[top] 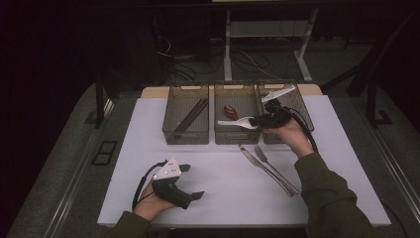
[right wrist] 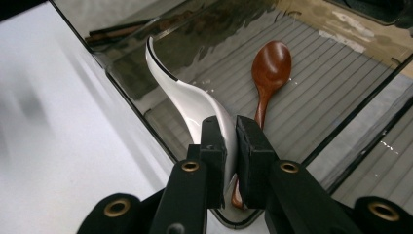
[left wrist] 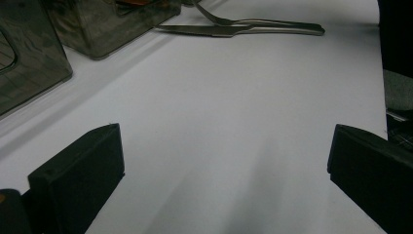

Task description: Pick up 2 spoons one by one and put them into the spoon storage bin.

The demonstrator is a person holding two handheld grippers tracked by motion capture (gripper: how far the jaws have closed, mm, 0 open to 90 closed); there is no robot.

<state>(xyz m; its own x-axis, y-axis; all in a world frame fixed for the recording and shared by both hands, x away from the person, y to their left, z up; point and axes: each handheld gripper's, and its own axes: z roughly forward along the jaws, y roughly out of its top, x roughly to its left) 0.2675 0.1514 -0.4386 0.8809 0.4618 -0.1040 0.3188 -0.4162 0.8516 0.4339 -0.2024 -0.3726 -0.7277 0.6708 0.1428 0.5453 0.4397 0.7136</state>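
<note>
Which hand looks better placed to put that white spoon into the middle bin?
Right. Its claw already grips the white spoon above the middle bin; the left claw sits open, far back.

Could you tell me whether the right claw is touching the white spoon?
Touching. In the right gripper view the right claw has its jaws clamped on the white spoon, pads pressed against both sides, held above the middle bin.

A dim room with dark, murky edges surrounds the bright white tabletop (top: 223, 183), which catches most of the light from above. Soft shadows fall beside the smoky translucent plastic bins (top: 185, 115). Up close, the glossy white ceramic spoon (right wrist: 192, 105) shows glare, while the near tabletop blurs.
</note>
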